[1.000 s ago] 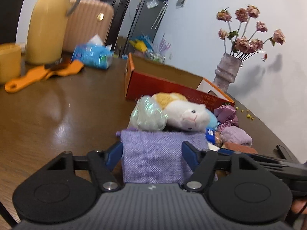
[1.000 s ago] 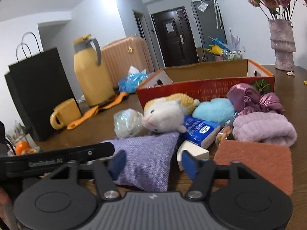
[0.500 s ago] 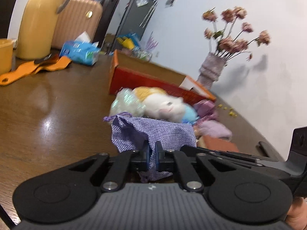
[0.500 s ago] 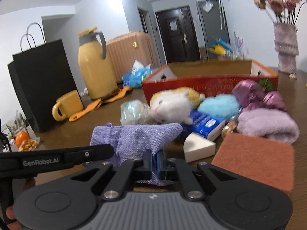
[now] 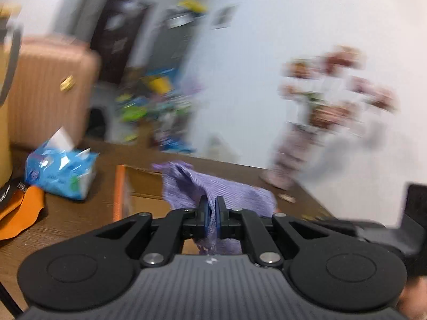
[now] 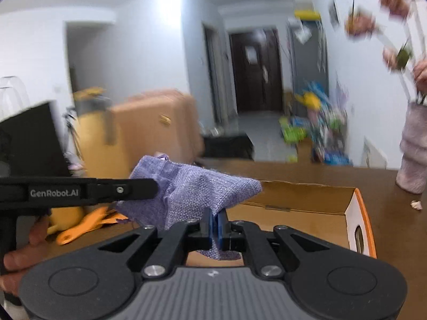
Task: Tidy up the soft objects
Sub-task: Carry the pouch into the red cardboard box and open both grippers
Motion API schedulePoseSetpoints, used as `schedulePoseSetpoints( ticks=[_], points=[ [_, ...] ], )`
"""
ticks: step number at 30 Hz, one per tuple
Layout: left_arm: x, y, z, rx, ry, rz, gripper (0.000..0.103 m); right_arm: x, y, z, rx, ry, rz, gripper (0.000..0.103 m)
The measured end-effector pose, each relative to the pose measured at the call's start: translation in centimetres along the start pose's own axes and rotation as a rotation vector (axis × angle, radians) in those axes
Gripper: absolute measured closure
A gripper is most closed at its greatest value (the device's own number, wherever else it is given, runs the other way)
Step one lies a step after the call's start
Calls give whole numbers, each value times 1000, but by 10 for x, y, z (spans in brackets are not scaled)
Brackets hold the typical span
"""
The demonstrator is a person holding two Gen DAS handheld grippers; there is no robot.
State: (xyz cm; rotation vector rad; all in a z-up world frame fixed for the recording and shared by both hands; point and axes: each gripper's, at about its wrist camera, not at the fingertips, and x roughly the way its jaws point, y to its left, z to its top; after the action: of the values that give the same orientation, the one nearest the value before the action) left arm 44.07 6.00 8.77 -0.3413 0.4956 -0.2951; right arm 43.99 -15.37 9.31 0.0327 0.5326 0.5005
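Note:
Both grippers hold one purple woven cloth pouch (image 5: pixel 226 186), lifted off the table. My left gripper (image 5: pixel 210 208) is shut on its near edge. My right gripper (image 6: pixel 216 221) is shut on the pouch (image 6: pixel 192 189) too, and the left gripper's body (image 6: pixel 80 190) reaches in from the left against the cloth. The pouch hangs above the open orange cardboard box (image 6: pixel 293 213), whose left wall shows in the left wrist view (image 5: pixel 118 192). The other soft toys are out of view.
A blue tissue pack (image 5: pixel 61 170) and an orange tool (image 5: pixel 21 210) lie on the brown table (image 5: pixel 66 218) at left. A vase of dried flowers (image 6: pixel 413 154) stands at right. A pink suitcase (image 5: pixel 45 93) and a black paper bag (image 6: pixel 29 138) stand behind.
Both grippers closed on the purple pouch, then lifted it from the table and carried it forward over the orange box. The views are blurred by this motion.

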Motion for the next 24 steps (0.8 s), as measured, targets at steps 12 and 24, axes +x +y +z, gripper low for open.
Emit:
schedulePoseSetpoints(
  ticks=[12,24],
  points=[
    [138,31,16,127,156,280,77,197,-41,37,64,286,-163,45],
    [-5,-4,39,285,-29,283,16,32,-67,34,58,72,-161,33]
  ],
)
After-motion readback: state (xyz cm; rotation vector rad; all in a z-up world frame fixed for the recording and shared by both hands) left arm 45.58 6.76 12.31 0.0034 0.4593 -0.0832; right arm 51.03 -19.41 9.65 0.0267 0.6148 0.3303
